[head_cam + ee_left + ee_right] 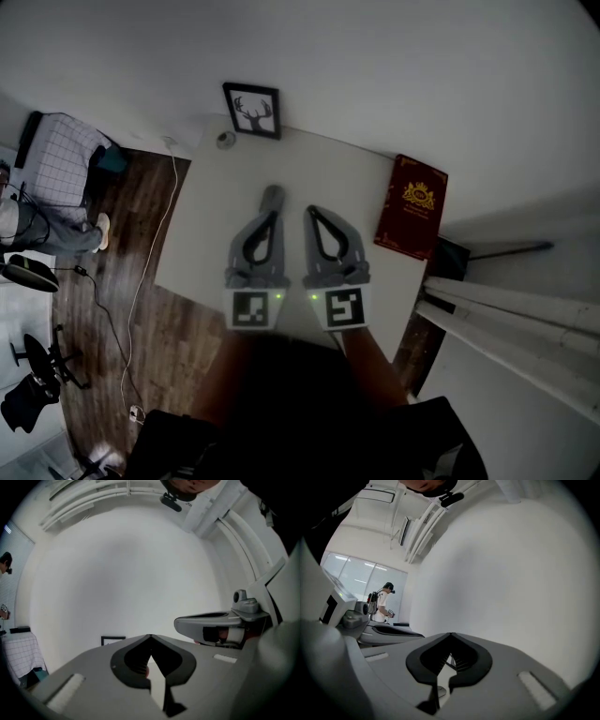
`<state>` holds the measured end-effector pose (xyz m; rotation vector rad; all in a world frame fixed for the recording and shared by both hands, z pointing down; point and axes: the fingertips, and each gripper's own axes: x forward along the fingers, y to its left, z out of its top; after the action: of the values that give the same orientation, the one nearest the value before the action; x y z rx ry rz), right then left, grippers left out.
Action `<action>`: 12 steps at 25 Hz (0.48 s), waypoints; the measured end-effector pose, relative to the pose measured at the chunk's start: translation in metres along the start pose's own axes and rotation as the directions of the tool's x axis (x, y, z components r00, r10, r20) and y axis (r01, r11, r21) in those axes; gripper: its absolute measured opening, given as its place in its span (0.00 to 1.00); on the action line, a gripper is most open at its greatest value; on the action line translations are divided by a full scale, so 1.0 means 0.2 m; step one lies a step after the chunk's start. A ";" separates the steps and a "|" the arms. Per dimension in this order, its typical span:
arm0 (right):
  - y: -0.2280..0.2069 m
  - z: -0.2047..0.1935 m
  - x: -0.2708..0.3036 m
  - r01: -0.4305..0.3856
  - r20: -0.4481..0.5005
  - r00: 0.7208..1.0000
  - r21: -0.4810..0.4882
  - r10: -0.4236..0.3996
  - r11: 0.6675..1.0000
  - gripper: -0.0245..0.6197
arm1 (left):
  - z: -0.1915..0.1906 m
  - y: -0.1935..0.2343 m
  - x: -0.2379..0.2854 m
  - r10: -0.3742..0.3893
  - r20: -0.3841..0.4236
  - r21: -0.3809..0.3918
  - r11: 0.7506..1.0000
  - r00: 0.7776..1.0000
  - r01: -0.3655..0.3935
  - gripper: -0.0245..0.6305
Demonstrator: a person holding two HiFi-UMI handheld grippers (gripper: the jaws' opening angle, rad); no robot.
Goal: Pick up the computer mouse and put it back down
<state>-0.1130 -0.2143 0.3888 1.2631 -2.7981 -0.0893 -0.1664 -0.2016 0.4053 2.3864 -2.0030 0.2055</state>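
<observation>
No computer mouse shows in any view. In the head view both grey grippers hang side by side over the white table (211, 234), pointing away from me at the wall. My left gripper (273, 194) is shut, its tips meeting with nothing between them. My right gripper (312, 212) is also shut and empty. The left gripper view has its own jaws (150, 637) closed in front of the bare white wall, with the right gripper (211, 623) beside it. The right gripper view shows its closed jaws (451, 635) and the left gripper (389, 632) at the left.
A black-framed deer picture (252, 111) leans on the wall at the table's back, a small round grey object (225, 140) beside it. A dark red book (412, 206) lies at the table's right edge. White pipes (506, 314) run at right. Cables trail over the wood floor (131, 216).
</observation>
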 end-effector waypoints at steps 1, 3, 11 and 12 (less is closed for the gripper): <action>0.00 0.01 -0.02 0.008 0.001 1.000 0.002 -0.008 1.000 0.06 | 0.02 -0.01 -0.01 -0.006 0.008 0.005 1.000 1.000 0.006 0.04; 0.01 0.03 -0.06 0.025 0.006 1.000 0.003 -0.025 1.000 0.06 | 0.05 -0.04 -0.04 -0.016 0.023 -0.001 1.000 1.000 0.016 0.04; 0.11 0.13 -0.23 0.098 0.038 0.994 -0.012 -0.098 0.995 0.06 | 0.12 -0.07 -0.23 -0.075 0.069 -0.006 0.997 0.995 0.076 0.04; 0.14 0.14 -0.26 0.107 0.042 0.993 -0.018 -0.106 0.994 0.06 | 0.13 -0.07 -0.27 -0.080 0.072 -0.007 0.997 0.994 0.081 0.04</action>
<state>-0.1020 -0.1573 0.3605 1.4219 -2.7550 -0.1504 -0.1592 -0.1494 0.3754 2.4973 -1.9267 0.1096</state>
